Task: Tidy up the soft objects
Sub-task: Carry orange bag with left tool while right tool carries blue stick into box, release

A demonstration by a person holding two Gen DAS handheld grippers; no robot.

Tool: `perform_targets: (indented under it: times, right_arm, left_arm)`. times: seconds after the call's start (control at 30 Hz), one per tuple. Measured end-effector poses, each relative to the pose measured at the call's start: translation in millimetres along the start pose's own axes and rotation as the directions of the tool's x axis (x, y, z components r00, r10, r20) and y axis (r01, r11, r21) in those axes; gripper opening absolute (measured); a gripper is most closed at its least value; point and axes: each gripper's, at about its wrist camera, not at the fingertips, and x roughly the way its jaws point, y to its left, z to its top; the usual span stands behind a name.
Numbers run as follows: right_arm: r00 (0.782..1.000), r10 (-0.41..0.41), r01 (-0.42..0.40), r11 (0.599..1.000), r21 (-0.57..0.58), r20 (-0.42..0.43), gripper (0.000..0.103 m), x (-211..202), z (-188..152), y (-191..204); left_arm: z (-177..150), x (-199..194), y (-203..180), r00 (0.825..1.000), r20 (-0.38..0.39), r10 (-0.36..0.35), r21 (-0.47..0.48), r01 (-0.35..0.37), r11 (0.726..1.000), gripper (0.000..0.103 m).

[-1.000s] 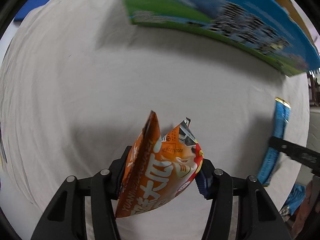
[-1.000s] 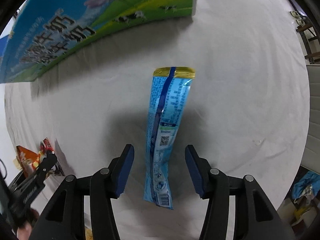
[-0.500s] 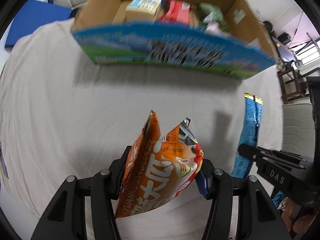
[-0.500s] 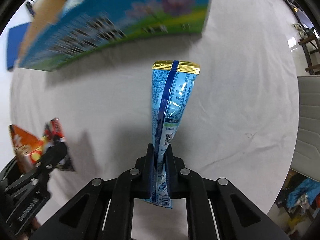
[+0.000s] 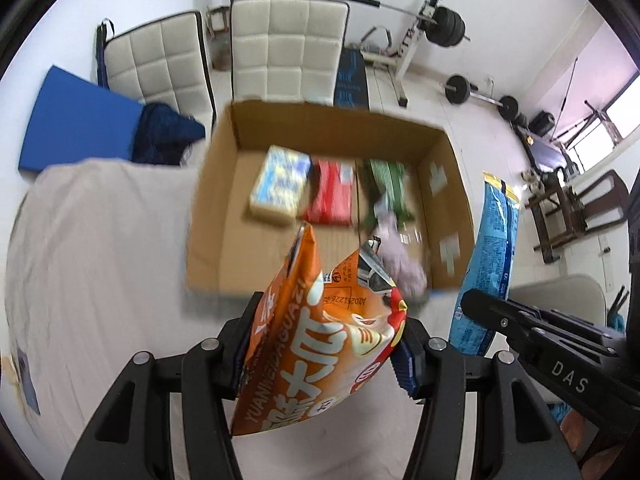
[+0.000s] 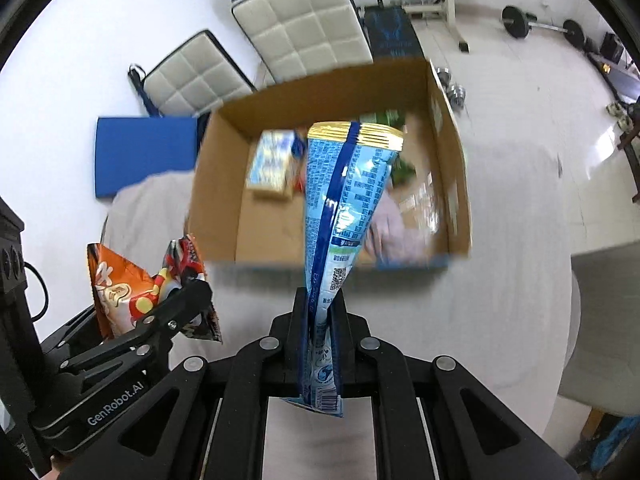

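An orange snack bag [image 5: 320, 340] is clamped between the two fingers of the left tool [image 5: 324, 356], its body bulging upward and forward from the pads while its lower corner hangs beneath them. A tall blue packet [image 6: 344, 216] with a gold top seal is pinched near its lower end by the right tool [image 6: 322, 332], whose fingers are drawn tight together against it; the packet stands nearly upright ahead of the tool.

Ahead of both tools an open cardboard box [image 5: 224, 184] is seen resting on the cloth-covered tabletop [image 5: 100, 240]. Inside the box, blurred by motion, a pale blue-and-yellow pack [image 5: 280, 178], a red pack [image 5: 332, 196], a green striped item [image 5: 386, 180] and a lilac soft item [image 5: 400, 256] are lying on its floor. The orange snack bag is held just short of the box's near wall; the blue packet is held to the right of the left tool, beside the box's right wall.

Beyond the box, two quilted white chairs [image 5: 288, 48], a blue mat [image 5: 76, 120] and barbell equipment [image 5: 444, 24] are visible.
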Motion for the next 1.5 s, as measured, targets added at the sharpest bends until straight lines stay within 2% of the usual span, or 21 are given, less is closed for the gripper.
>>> perform_targets:
  times: [0.17,0.33,0.5,0.6,0.9,1.2,1.33,1.43,1.5]
  right_arm:
    - [0.999,0.001,-0.003,0.997,0.08,0.033,0.01,13,45,3]
    - [0.998,0.008,-0.02,0.975,0.223,0.056,0.01,52,68,-6]
    - [0.997,0.06,-0.073,0.921,0.384,0.044,0.01,103,70,-34]
    - [0.997,0.069,-0.077,0.906,0.416,0.035,0.01,127,66,-38]
    - [0.997,0.073,-0.055,0.897,0.439,-0.024,0.01,182,59,-37]
    - [0.993,0.097,-0.058,0.904,0.423,-0.071,0.013,213,64,-28]
    - [0.991,0.096,-0.048,0.91,0.412,-0.096,0.015,216,68,-24]
    - [0.989,0.095,-0.042,0.918,0.395,-0.116,0.017,213,69,-24]
    - [0.989,0.086,-0.035,0.926,0.376,-0.12,0.022,210,70,-20]
  left_arm:
    - [33,26,19,1.0,-0.006,0.016,-0.023,-0.016,1.0,0.053]
    - [53,54,35,0.998,-0.05,0.024,-0.042,-0.026,0.999,0.053]
    - [61,88,48,0.991,-0.129,0.022,-0.044,-0.028,0.999,0.053]
    - [59,112,54,0.984,-0.173,0.028,-0.04,-0.035,0.999,0.053]
    - [48,152,70,0.963,-0.266,0.029,-0.044,-0.042,0.998,0.053]
    - [45,155,65,0.956,-0.292,0.026,-0.046,-0.041,0.998,0.055]
    - [46,156,70,0.951,-0.308,0.026,-0.062,-0.048,0.997,0.059]
    - [46,148,73,0.958,-0.285,0.033,-0.065,-0.053,0.996,0.07]
    - [47,140,73,0.961,-0.272,0.041,-0.061,-0.06,0.996,0.071]
